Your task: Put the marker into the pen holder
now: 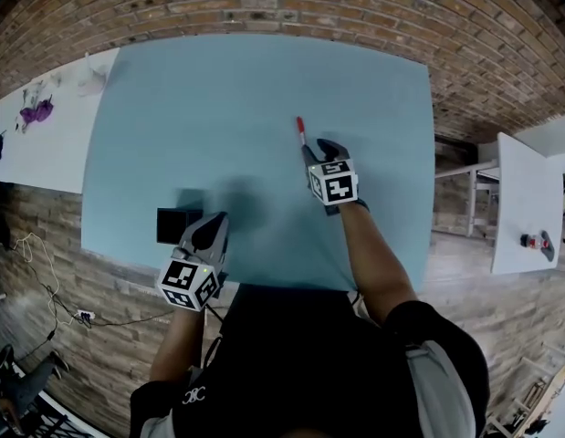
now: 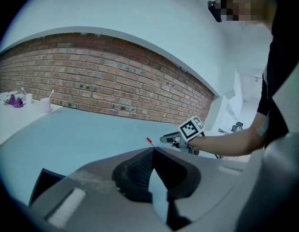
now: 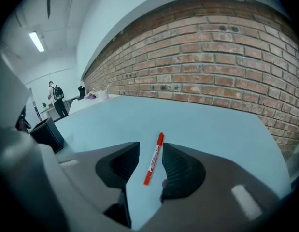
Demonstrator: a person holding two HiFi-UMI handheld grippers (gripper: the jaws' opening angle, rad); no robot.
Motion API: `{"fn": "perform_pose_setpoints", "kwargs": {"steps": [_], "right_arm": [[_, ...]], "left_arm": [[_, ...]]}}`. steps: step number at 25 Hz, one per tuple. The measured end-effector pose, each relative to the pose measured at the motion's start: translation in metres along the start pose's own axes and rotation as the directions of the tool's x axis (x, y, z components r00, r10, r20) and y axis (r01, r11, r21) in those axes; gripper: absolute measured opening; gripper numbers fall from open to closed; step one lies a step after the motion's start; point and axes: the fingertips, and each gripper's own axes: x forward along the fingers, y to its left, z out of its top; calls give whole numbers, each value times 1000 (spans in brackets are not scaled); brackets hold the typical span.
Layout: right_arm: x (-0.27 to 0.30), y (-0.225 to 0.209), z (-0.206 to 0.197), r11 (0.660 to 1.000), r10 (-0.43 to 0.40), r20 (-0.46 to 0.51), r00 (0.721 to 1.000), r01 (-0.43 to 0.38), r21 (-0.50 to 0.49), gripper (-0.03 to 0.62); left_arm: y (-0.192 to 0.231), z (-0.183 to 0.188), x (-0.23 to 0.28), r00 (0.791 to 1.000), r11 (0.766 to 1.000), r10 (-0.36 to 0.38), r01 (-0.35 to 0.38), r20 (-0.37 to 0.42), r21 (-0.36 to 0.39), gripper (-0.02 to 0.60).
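Observation:
A red marker lies flat on the blue table, past its middle. My right gripper is open just short of it. In the right gripper view the marker lies on the table between the two pads without touching either, its cap end pointing away. The black pen holder stands near the table's front left edge, also visible as a pen holder far left. My left gripper is beside the holder, its tips together with nothing held. The marker and right gripper appear beyond it.
A white table with purple-stained things stands at the left. Another white table with a small red object is at the right. Brick floor surrounds the blue table; cables lie at the lower left.

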Motion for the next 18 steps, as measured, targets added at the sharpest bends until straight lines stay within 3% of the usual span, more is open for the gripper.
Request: {"fn": "perform_pose_setpoints", "kwargs": {"steps": [5, 10, 18], "right_arm": [[48, -6, -12, 999, -30, -96, 995, 26, -36, 146], [66, -5, -35, 999, -18, -215, 977, 27, 37, 146], [69, 1, -47, 998, -10, -339, 941, 32, 59, 130]], "left_arm": [[6, -9, -6, 1000, 1000, 9, -9, -15, -15, 6], [8, -13, -8, 1000, 1000, 12, -12, -21, -25, 6], [7, -14, -4, 1000, 999, 5, -5, -15, -36, 6]]}}
